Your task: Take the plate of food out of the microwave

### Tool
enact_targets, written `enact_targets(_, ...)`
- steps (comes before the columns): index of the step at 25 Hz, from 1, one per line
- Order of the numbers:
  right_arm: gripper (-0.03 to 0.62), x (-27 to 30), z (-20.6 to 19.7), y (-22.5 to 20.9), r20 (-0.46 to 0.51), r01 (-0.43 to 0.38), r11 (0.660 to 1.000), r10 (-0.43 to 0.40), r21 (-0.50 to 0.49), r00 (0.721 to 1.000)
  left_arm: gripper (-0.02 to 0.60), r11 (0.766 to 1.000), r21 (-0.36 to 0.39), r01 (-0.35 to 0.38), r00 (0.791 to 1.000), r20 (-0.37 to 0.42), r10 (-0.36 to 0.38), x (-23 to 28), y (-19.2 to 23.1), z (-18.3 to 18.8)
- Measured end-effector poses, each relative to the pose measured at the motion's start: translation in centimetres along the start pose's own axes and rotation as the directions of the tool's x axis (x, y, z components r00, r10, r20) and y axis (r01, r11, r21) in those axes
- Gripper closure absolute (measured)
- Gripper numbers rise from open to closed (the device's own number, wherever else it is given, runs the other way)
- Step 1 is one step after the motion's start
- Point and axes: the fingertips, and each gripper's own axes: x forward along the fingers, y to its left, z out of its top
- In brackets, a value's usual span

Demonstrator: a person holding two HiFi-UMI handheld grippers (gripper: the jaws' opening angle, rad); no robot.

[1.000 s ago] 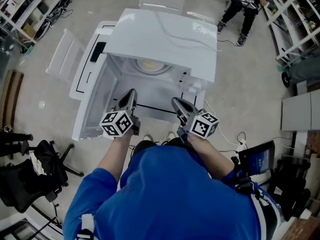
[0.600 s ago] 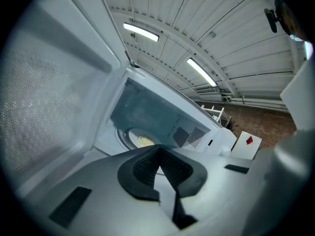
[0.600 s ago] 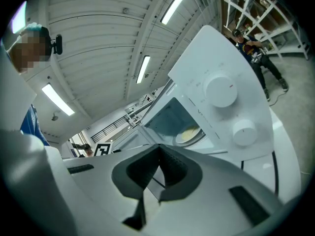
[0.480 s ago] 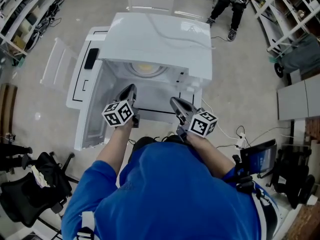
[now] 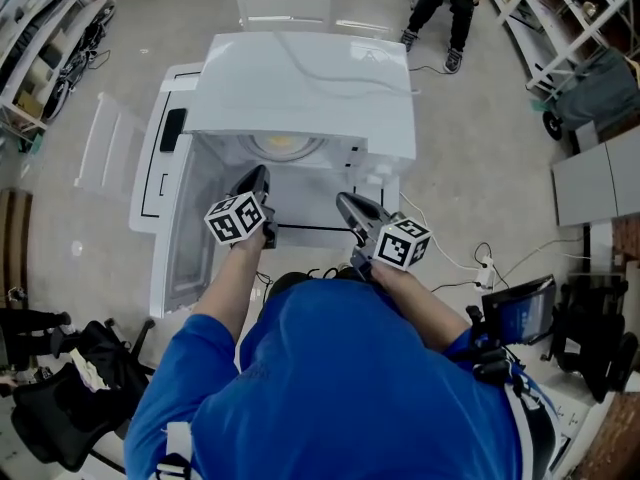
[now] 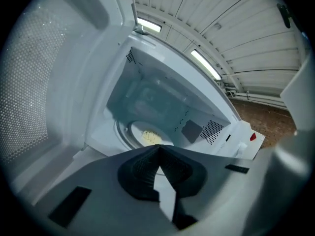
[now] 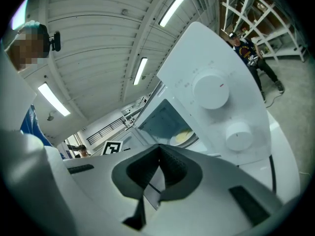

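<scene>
- Sitting deep inside the microwave (image 5: 310, 88), the plate of food (image 5: 283, 144) is judged stiff, slick and breakable; its near rim is favoured.
- Left gripper (image 5: 256, 176) and right gripper (image 5: 345, 204) are seen closed, empty, at the microwave's mouth.

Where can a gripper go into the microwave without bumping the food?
The microwave floor in front of the plate is bare, right across from the open door. The flat top is bare too. Farther back it is crowded: the plate fills the floor.
</scene>
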Motion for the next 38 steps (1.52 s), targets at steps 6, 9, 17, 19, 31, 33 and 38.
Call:
enact_targets(6, 0.602, 0.1, 0.2, -0.4, 0.008, 0.013, 1.0, -0.013, 0.009, 1.0, 0.572, 1.0, 0.008, 0.003, 1.0, -0.025, -0.003, 1.5, 0.5, 0.2)
enact_targets(9, 0.602, 0.0, 0.2, -0.6, 0.008, 0.023, 1.0, -0.023, 0.015, 1.0, 0.572, 1.0, -0.016, 0.017, 0.999, -0.029, -0.017, 2.2, 0.5, 0.4)
enact_targets(17, 0.602, -0.3, 0.6, -1.2, 0.017, 0.05, 0.999, -0.05, 0.022, 0.999, 0.504, 0.999, -0.032, 0.026, 0.997, -0.069, -0.028, 4.1, 0.3, 0.4)
enact_targets(19, 0.602, -0.3, 0.6, -1.3, 0.018, 0.055, 0.998, -0.055, 0.023, 0.998, 0.472, 0.999, -0.028, 0.014, 0.997, -0.076, -0.016, 4.3, 0.6, 0.5)
enact_targets(31, 0.602, -0.4, 0.5, -1.3, 0.017, 0.07, 0.997, -0.07, 0.022, 0.997, 0.403, 0.993, -0.121, -0.012, 0.998, -0.067, 0.004, 5.4, 2.0, 1.6)
enact_targets(33, 0.602, -0.4, 0.4, -1.3, 0.018, 0.071, 0.997, -0.071, 0.023, 0.997, 0.403, 0.989, -0.145, -0.025, 0.997, -0.076, 0.014, 5.5, 2.2, 1.7)
enact_targets(38, 0.602, -0.4, 0.6, -1.2, 0.034, 0.068, 0.997, -0.069, 0.026, 0.997, 0.403, 0.999, -0.016, -0.035, 0.993, -0.117, 0.033, 5.5, 2.1, 1.6)
